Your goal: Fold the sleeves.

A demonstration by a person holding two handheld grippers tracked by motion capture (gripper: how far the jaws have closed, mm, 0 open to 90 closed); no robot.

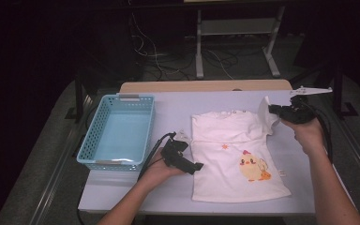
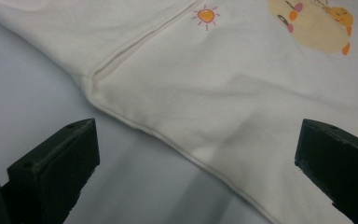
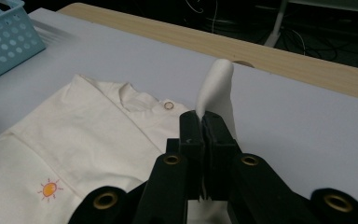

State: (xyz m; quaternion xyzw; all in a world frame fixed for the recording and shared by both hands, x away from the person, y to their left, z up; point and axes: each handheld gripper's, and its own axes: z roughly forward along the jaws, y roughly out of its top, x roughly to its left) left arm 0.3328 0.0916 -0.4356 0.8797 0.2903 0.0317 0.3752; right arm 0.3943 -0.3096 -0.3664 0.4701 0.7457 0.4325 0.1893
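Blue basket [image 1: 118,132] at table [image 1: 178,110] left. Left gripper [image 1: 198,166] jaws wide open, empty, at left edge of white T-shirt [image 1: 234,154] w/ chick print [image 1: 253,166], no readable text. Right gripper [image 1: 273,109] clamped on lifted sleeve [image 1: 266,108].

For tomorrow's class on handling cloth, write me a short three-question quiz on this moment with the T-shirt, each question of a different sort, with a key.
1. True or false: the right gripper is shut on the T-shirt's sleeve and holds it lifted off the table.
2. Multiple choice: how do the jaws of the left gripper stand? A. clamped on the T-shirt's hem; B. wide open at the edge of the T-shirt; C. holding the basket's rim.
3. Short answer: what lies in the blue basket?

Key
1. True: the sleeve rises from between the closed jaws.
2. B: the cloth lies between them, unpinched.
3. Nothing; its floor is bare.
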